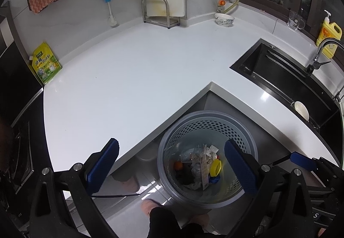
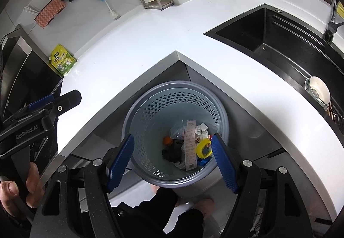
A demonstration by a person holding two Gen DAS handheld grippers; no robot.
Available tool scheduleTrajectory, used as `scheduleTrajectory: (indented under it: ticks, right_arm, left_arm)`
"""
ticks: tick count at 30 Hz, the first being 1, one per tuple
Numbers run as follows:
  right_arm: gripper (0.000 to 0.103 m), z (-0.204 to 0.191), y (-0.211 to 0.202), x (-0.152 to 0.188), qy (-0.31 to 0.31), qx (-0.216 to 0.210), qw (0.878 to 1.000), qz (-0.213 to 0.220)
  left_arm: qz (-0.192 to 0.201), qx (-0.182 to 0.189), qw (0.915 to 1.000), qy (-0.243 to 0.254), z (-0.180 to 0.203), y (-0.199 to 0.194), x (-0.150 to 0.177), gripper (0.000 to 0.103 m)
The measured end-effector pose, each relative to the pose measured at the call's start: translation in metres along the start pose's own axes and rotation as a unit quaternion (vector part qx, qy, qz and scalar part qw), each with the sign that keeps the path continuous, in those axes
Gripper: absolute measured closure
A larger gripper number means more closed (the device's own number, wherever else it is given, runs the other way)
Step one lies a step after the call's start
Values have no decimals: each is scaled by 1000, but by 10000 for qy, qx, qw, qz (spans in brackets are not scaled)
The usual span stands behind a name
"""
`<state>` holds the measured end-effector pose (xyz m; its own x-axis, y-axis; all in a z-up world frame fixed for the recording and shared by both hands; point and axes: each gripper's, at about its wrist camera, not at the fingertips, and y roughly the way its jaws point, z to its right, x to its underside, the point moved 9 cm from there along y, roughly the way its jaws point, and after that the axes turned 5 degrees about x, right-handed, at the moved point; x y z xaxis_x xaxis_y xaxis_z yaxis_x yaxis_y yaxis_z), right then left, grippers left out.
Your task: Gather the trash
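Observation:
A grey perforated bin (image 1: 206, 114) (image 2: 176, 84) stands on the floor below the inner corner of the white counter (image 1: 129, 87). Inside lie a long receipt (image 2: 190, 147), a yellow lid (image 2: 204, 146), an orange piece (image 2: 167, 140), crumpled paper (image 2: 201, 128) and dark scraps. My right gripper (image 2: 172, 136) hangs open over the bin's mouth, nothing between its blue pads. My left gripper (image 1: 171, 142) is open too and holds nothing, spanning the counter edge and the bin's left rim. A yellow-green pouch (image 1: 46, 64) (image 2: 63, 61) leans at the counter's far left.
A black sink (image 1: 279, 74) with a white bowl (image 2: 318, 89) is sunk into the counter on the right. A patterned bowl (image 1: 224, 19), a glass mug (image 1: 295, 21), a yellow soap bottle (image 1: 329, 34) and a board rack (image 1: 160, 12) line the back. Pink slippers (image 1: 126, 180) stand beside the bin.

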<state>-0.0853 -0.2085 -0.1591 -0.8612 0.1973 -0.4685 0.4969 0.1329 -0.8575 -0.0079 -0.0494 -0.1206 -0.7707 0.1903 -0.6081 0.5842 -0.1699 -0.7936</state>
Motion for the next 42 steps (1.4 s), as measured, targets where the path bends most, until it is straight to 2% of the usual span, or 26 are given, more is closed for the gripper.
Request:
scheduleTrajectory:
  ticks: [23,33,42]
  right_arm:
    - [32,-12,-13,-13,-290,-77,9993,202]
    - [32,-15,-7,-17,-334,-159,9992,171]
    - [32,-32,17,-28,-328,-120,9994,-5]
  left_arm:
    - [348,-112,9990,-243,-11,-21,-15,6]
    - [298,-207,9986,-377,-20,-16,-13,6]
    - [178,-249,9984,-469,-50,-4,-17,6]
